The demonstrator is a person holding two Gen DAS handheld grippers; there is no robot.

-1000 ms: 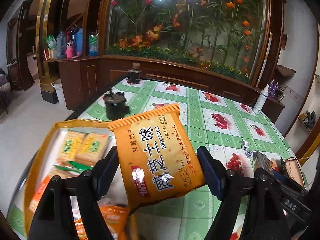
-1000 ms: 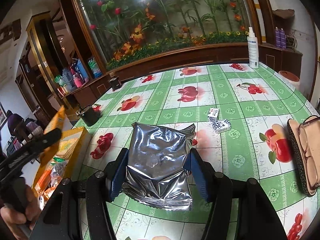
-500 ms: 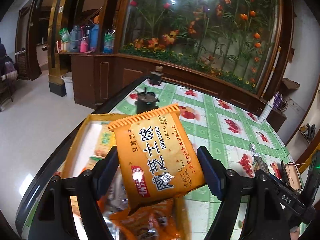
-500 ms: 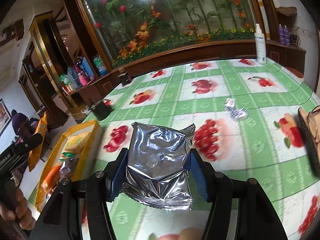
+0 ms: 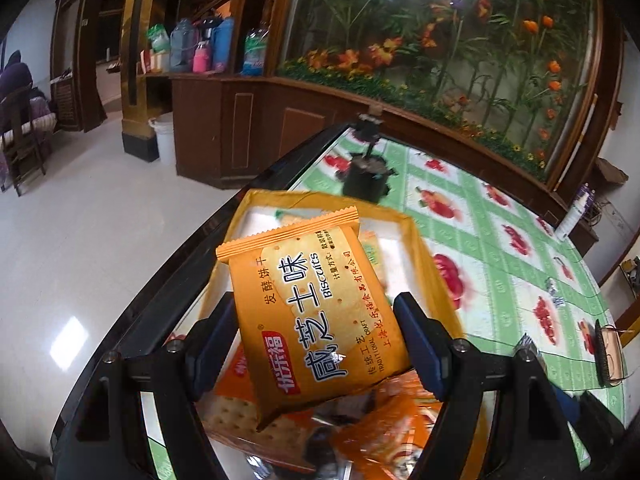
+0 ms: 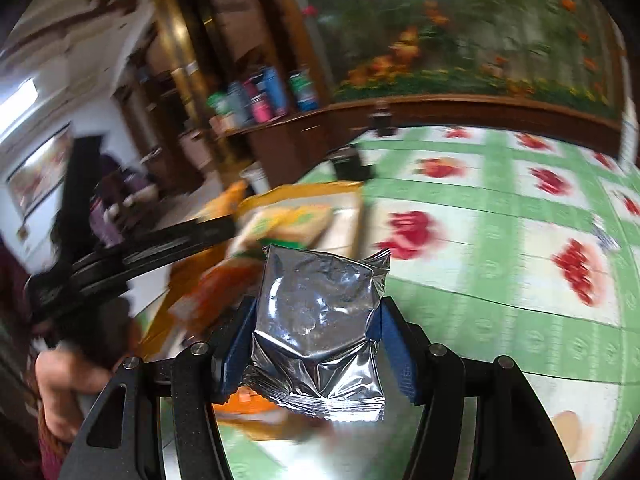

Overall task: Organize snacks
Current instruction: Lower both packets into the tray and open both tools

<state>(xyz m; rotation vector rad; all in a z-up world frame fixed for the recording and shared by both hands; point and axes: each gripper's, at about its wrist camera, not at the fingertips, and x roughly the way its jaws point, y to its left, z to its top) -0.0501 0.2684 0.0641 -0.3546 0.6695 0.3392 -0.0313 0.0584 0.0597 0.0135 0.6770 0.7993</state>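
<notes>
My left gripper (image 5: 318, 344) is shut on an orange biscuit packet (image 5: 312, 304), held upright over the yellow tray (image 5: 424, 248) at the table's left edge. Several biscuit and snack packets (image 5: 376, 436) lie in the tray beneath it. My right gripper (image 6: 316, 344) is shut on a crumpled silver foil packet (image 6: 316, 320) and hangs at the near right side of the same yellow tray (image 6: 304, 191). In the right wrist view the left gripper (image 6: 224, 216) reaches over the tray from the left, still holding its orange packet (image 6: 224, 204), with a hand (image 6: 64, 376) behind it.
A black pot (image 5: 366, 178) stands on the green fruit-print tablecloth (image 5: 500, 240) just beyond the tray. A glasses case (image 5: 608, 356) lies at the right edge. The dark table rim (image 5: 160, 300) drops to the floor on the left. A wooden cabinet with bottles (image 5: 208, 48) stands behind.
Both grippers have swung left toward the yellow tray with their packets. The left one is now right above the tray; the right one has come from mid-table to the tray's near side.
</notes>
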